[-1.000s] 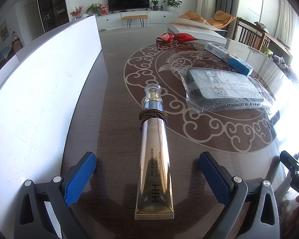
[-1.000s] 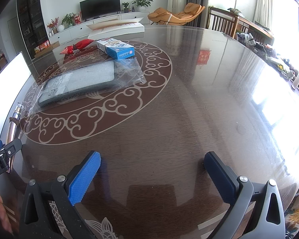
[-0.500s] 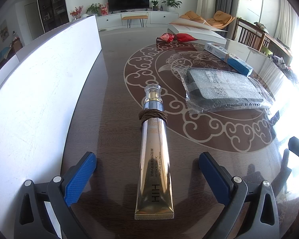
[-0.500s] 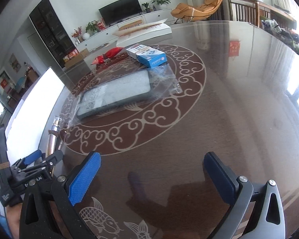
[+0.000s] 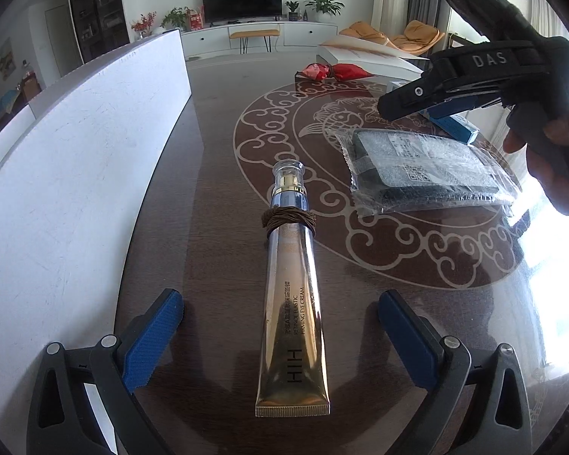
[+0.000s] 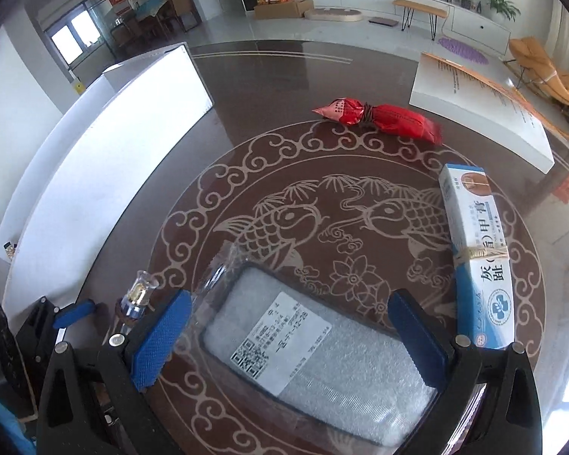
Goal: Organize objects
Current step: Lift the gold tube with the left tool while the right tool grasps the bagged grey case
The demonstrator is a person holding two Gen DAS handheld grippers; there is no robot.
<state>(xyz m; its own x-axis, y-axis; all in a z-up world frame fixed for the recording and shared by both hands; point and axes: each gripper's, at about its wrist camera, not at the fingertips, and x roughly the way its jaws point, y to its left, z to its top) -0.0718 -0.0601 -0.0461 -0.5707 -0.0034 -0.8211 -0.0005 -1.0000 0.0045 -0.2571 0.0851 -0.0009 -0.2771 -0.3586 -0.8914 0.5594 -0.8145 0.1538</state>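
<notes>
**Both grippers spread wide over a patterned table**

The left gripper (image 5: 280,335) is seen with its blue pads far apart, one on each side of a gold eye-cream tube (image 5: 292,322) that lies flat on the dark table (image 5: 223,159); nothing is gripped and neither pad touches the tube. A brown cord (image 5: 289,219) is wound round the tube just below its silver neck, and the clear cap points away from the camera. A white board (image 5: 76,174) stands along the table's left edge.

The right gripper (image 6: 290,335) is likewise spread, held above a grey padded parcel in clear plastic (image 6: 322,364) that rests on the fish medallion. A blue-and-white box (image 6: 478,258) lies just to the right of the parcel, and a red wrapped packet (image 6: 379,115) is set farther back, well apart from both
</notes>
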